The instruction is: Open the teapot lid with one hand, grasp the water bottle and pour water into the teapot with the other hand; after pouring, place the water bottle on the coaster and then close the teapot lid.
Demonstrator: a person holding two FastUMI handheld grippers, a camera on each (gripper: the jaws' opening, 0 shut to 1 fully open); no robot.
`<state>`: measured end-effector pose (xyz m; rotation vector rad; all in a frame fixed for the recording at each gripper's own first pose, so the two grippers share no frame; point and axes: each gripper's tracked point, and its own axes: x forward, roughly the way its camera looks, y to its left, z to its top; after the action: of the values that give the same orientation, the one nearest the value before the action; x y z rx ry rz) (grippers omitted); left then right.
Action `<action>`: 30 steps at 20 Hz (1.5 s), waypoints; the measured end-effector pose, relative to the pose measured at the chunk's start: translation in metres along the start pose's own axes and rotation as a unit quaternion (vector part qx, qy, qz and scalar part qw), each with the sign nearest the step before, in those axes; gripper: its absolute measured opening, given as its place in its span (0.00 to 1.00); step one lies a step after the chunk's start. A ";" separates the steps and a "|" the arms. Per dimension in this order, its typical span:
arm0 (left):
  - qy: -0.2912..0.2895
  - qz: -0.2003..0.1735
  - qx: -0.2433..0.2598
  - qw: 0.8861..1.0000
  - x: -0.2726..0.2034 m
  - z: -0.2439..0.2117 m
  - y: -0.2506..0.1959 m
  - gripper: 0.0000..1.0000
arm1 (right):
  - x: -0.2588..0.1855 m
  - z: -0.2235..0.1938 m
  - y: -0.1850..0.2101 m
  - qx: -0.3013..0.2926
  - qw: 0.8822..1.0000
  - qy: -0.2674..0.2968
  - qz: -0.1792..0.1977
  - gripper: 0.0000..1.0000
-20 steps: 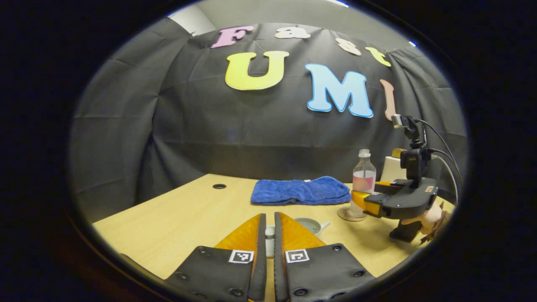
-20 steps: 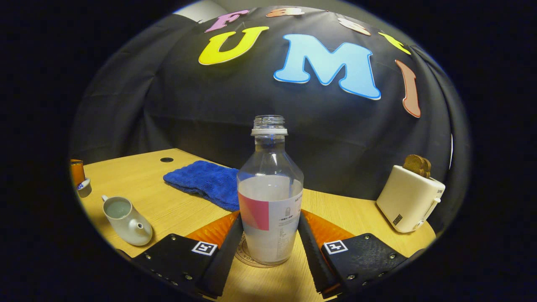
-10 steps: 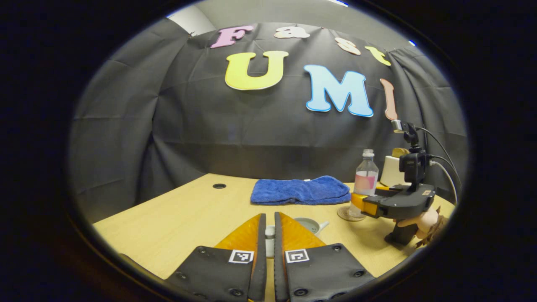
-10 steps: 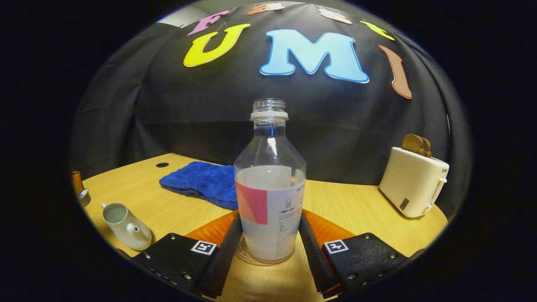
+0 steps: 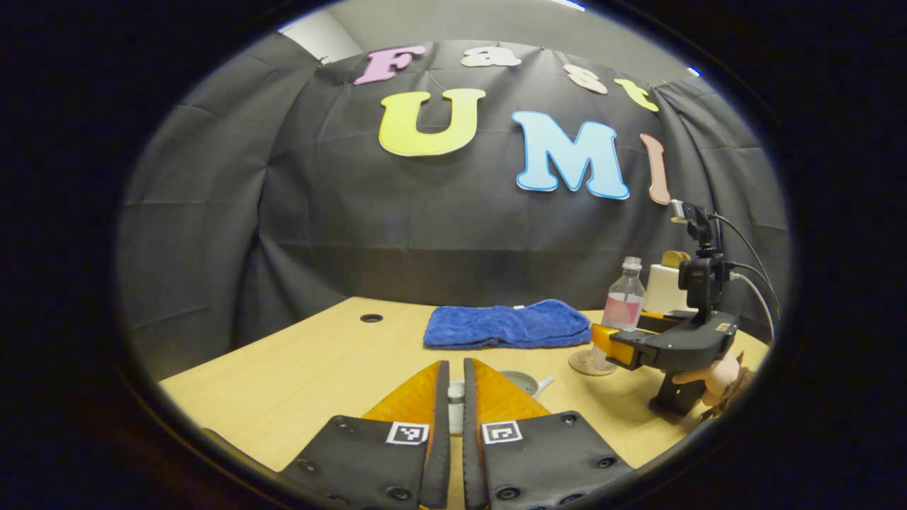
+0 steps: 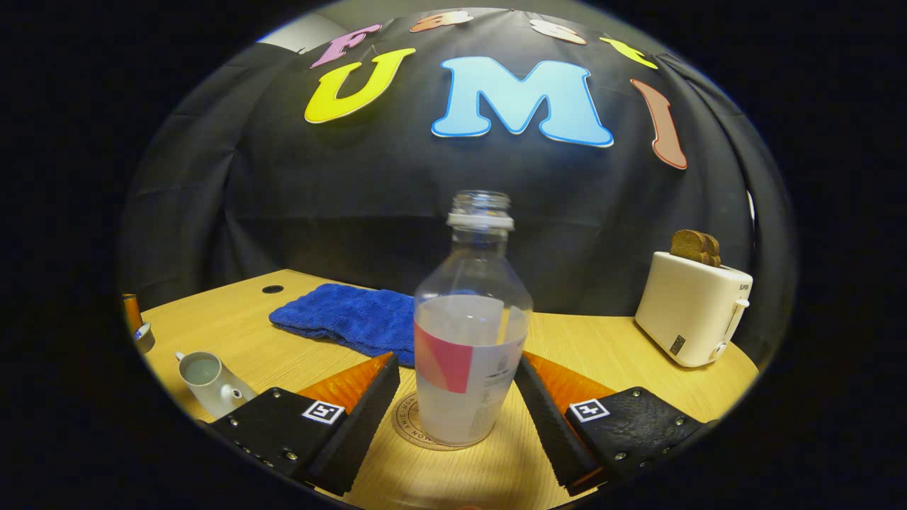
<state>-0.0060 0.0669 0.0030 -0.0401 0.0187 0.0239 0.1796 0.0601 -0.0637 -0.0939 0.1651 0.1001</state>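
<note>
Water bottle (image 6: 471, 354) upright on coaster (image 6: 411, 428) near the table's right edge; in the right gripper view the right gripper (image 6: 457, 404) has spread since half a second ago, fingers clear of the bottle: released. Placement done.

Left gripper view: left gripper (image 5: 451, 397) pinches the teapot lid (image 5: 456, 392) above the open teapot (image 5: 521, 383). Judged next: close the lid.

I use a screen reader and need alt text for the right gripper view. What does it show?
An uncapped water bottle, partly full, stands on a round coaster between the open right gripper. Behind on the wooden table lie a blue towel, a lidless teapot at left and a toaster at right.
</note>
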 end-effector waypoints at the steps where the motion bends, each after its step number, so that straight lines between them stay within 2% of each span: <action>1: -0.003 -0.001 0.001 1.000 0.000 0.003 -0.002 0.14 | -0.002 0.006 -0.001 0.004 1.000 -0.009 -0.001 0.99; 6: -0.022 -0.024 -0.002 0.999 0.008 0.015 -0.024 0.13 | -0.004 0.030 -0.009 0.026 0.999 -0.048 0.000 0.98; 12: -0.027 -0.055 0.007 0.998 0.038 0.013 -0.055 0.15 | -0.004 0.031 -0.005 0.033 0.998 -0.055 0.012 0.99; 19: 0.011 -0.056 0.017 0.998 0.062 -0.018 -0.059 0.14 | -0.002 0.030 -0.005 0.035 0.997 -0.063 0.015 0.99; 26: 0.017 -0.042 0.025 0.999 0.070 -0.027 -0.053 0.14 | -0.001 0.026 -0.004 0.039 0.997 -0.062 0.017 0.99; 30: 0.014 -0.045 0.013 0.999 0.071 -0.029 -0.053 0.15 | 0.000 0.022 -0.002 0.040 0.997 -0.058 0.019 0.99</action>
<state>0.0660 0.0141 -0.0252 -0.0155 0.0444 -0.0669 0.1838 0.0607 -0.0416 -0.0048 0.0552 0.1372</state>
